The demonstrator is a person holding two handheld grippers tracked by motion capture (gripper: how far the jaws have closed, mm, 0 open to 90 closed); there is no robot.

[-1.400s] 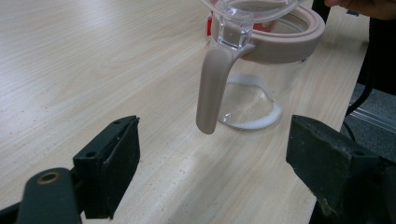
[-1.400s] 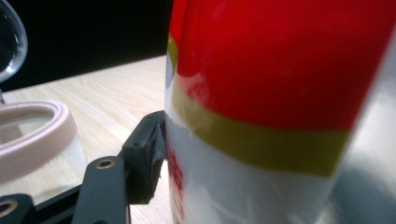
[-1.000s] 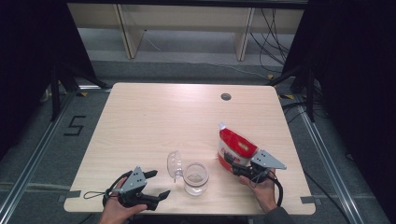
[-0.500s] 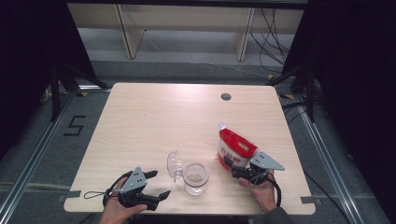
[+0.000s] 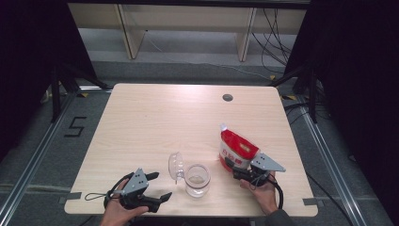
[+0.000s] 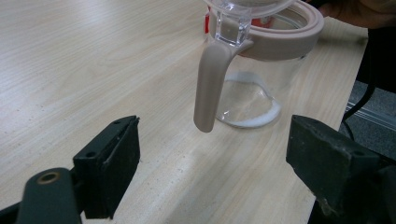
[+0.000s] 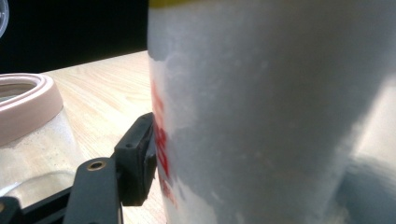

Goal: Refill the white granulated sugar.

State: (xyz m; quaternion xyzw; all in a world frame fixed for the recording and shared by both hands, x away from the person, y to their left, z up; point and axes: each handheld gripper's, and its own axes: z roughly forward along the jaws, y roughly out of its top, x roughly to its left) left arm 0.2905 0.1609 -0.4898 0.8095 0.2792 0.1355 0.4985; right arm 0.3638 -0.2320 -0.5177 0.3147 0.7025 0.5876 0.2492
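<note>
red-white pouch (image 5: 237, 149) | upright | beside open glass jar (image 5: 196, 180)

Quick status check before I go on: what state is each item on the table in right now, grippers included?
Glass jar: upright, open, a thin white layer at the bottom.
Jar lid: flipped up to the jar's left side.
Red and white pouch: standing upright, held at its base.
Left gripper: open, holds nothing, near the jar.
Right gripper: closed on the pouch.
</note>
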